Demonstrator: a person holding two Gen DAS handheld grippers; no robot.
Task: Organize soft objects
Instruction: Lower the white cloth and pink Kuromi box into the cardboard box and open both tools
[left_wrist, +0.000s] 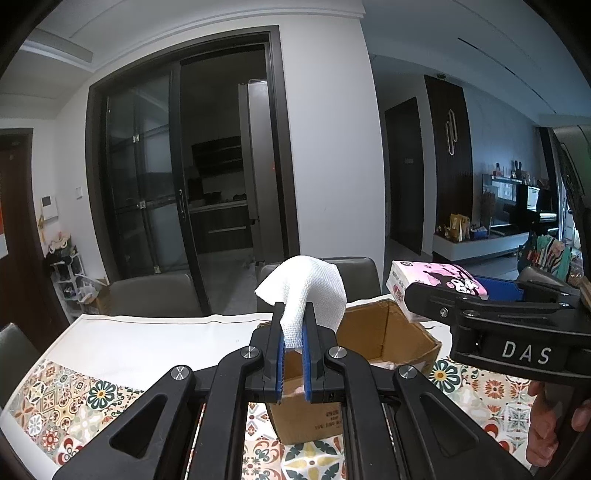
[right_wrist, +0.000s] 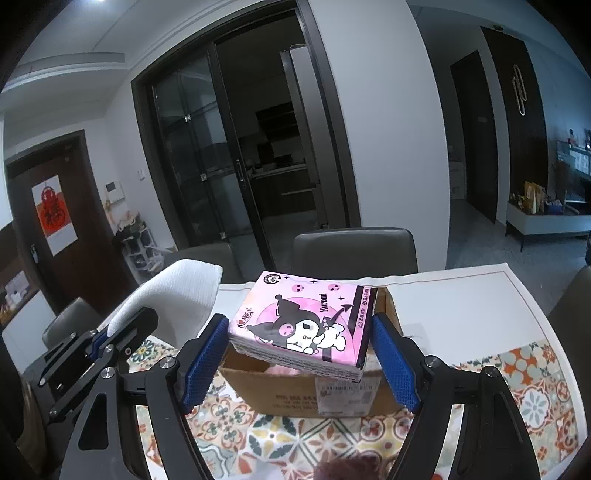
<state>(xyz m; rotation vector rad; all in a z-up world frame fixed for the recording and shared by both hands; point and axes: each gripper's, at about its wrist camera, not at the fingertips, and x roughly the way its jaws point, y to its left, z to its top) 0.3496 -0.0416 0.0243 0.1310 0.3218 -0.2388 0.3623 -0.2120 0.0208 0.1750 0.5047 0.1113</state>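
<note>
My left gripper (left_wrist: 294, 314) is shut on a white waffle-weave cloth (left_wrist: 306, 288) and holds it up over the near left part of an open cardboard box (left_wrist: 391, 332). The cloth also shows in the right wrist view (right_wrist: 177, 291). My right gripper (right_wrist: 299, 332) holds a pink Kuromi tissue pack (right_wrist: 303, 325) between its blue pads (right_wrist: 391, 362), above the box (right_wrist: 295, 395). The left pad stands slightly off the pack's edge. The pack also shows in the left wrist view (left_wrist: 436, 284). Something pink lies inside the box (right_wrist: 284, 370).
The box stands on a table with a patterned tile cloth (left_wrist: 74, 402) and a white runner (left_wrist: 147, 339). Grey chairs (right_wrist: 354, 251) stand at the far side. Glass sliding doors (left_wrist: 166, 177) lie beyond.
</note>
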